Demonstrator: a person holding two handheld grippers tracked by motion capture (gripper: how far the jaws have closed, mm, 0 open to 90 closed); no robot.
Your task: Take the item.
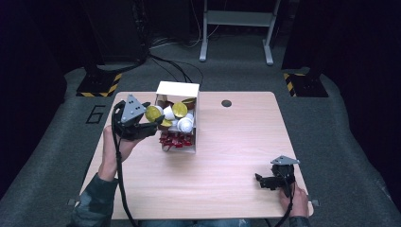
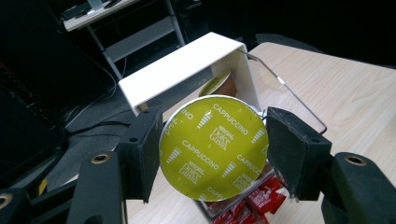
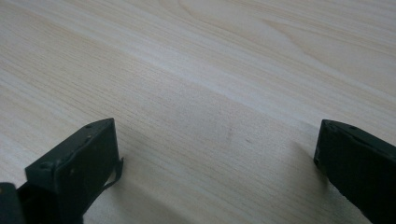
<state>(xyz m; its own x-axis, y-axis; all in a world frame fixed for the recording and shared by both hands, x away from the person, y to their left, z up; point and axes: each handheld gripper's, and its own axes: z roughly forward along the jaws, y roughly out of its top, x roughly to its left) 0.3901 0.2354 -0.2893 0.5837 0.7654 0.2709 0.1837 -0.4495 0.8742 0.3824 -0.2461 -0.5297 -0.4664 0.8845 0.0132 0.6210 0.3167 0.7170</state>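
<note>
A yellow-green Cappuccino capsule (image 2: 212, 147) sits clamped between the fingers (image 2: 142, 151) of the left gripper (image 1: 150, 119), its foil lid facing the gripper's camera, each finger pressing one side of the rim. Just beyond the fingertips stands a white box (image 1: 178, 88) with a clear front, heaped with more capsules (image 1: 179, 110) in yellow and white above red packets (image 1: 176, 139); held at the box's open side, the capsule is probably either just lifted from the heap or on its way in. Well apart, near the worktop (image 1: 227, 156) edge closest to the person, the right gripper (image 1: 265, 180) rests low over bare wood, its fingers (image 3: 77, 163) spread wide and holding nothing, apparently parked out of the way.
</note>
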